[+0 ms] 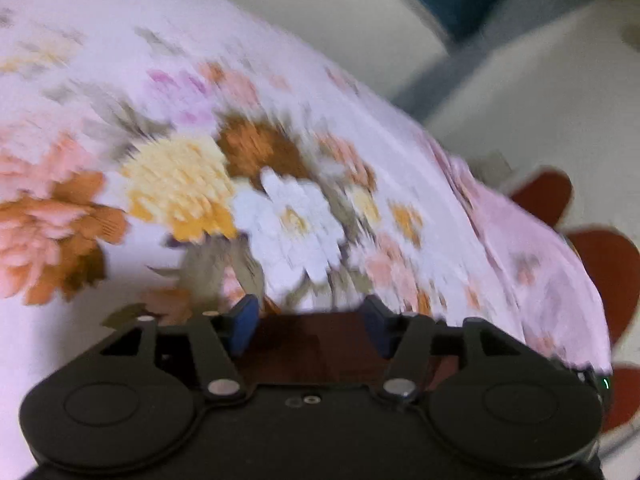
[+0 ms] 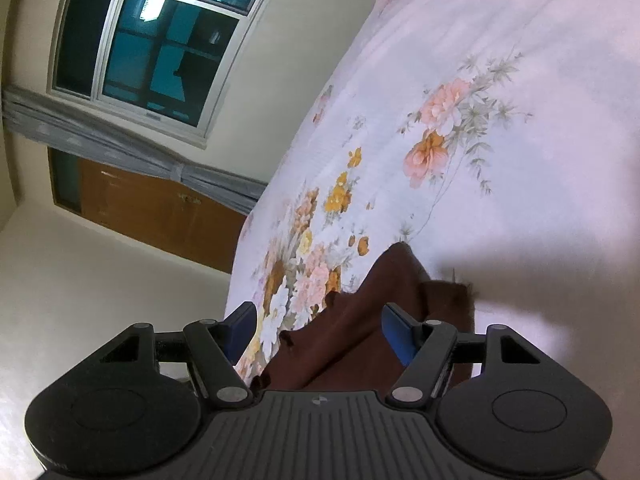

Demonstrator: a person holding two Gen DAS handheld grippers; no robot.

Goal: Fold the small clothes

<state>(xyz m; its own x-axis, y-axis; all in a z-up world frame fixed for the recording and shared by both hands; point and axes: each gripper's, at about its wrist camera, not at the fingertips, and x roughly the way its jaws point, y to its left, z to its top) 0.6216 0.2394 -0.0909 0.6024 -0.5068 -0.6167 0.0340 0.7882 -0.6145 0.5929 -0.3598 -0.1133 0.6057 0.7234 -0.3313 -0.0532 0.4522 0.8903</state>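
Note:
A small dark brown garment [image 2: 384,280] with a scalloped edge lies rumpled on the pink floral bedsheet [image 2: 520,60]. My right gripper [image 2: 320,324] hovers over it, jaws wide apart. The cloth runs between the blue pads [image 2: 400,336], and the left one stands clear of it, with sheet showing in the gap. In the blurred left wrist view, my left gripper [image 1: 311,316] also has its pads [image 1: 244,324] apart. Brown cloth [image 1: 316,344] fills the space low between them, and neither pad visibly presses on it. Beyond lies the floral sheet [image 1: 180,80].
The bed's edge runs along the left of the right wrist view, with a pale wall, a dark window [image 2: 160,44], a grey curtain [image 2: 120,148] and a wooden cabinet [image 2: 160,216] past it. Red-and-white patterned shapes [image 1: 604,264] lie below the bed's edge in the left wrist view.

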